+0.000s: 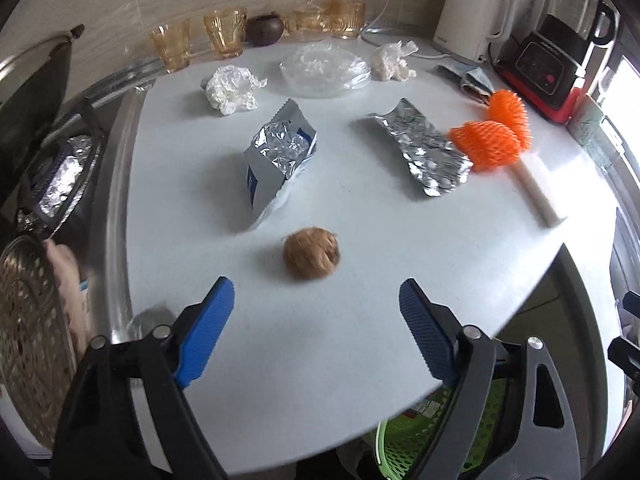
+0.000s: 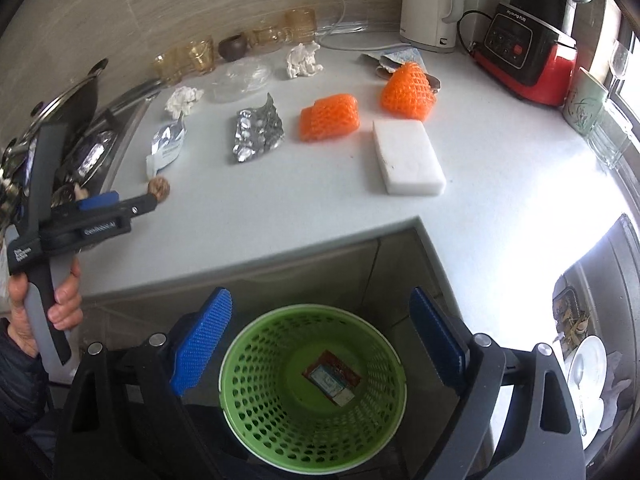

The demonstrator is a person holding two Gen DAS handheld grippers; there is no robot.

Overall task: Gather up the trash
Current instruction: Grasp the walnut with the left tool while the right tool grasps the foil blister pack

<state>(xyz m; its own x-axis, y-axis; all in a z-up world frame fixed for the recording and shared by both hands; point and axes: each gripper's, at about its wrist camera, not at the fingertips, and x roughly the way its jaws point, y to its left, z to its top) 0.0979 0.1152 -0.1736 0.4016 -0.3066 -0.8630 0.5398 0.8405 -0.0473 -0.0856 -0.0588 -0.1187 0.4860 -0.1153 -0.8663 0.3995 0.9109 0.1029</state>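
Note:
A brown walnut-like ball (image 1: 311,253) lies on the white counter (image 1: 360,280) just ahead of my open, empty left gripper (image 1: 316,304). Beyond it lie a torn foil packet (image 1: 276,160), a foil wrapper (image 1: 424,148), two orange foam nets (image 1: 492,136), crumpled white papers (image 1: 232,88) and clear plastic (image 1: 324,68). My right gripper (image 2: 320,316) is open and empty above a green basket (image 2: 256,408) that holds one small wrapper (image 2: 331,378). In the right wrist view the left gripper (image 2: 116,204) sits by the ball (image 2: 159,188).
A white foam block (image 2: 408,158) lies on the counter. Amber glasses (image 1: 200,40), a white kettle (image 1: 468,16) and a red-based blender (image 1: 556,52) line the back wall. A stove with a pan (image 1: 56,176) is at the left. The basket stands below the counter's front edge.

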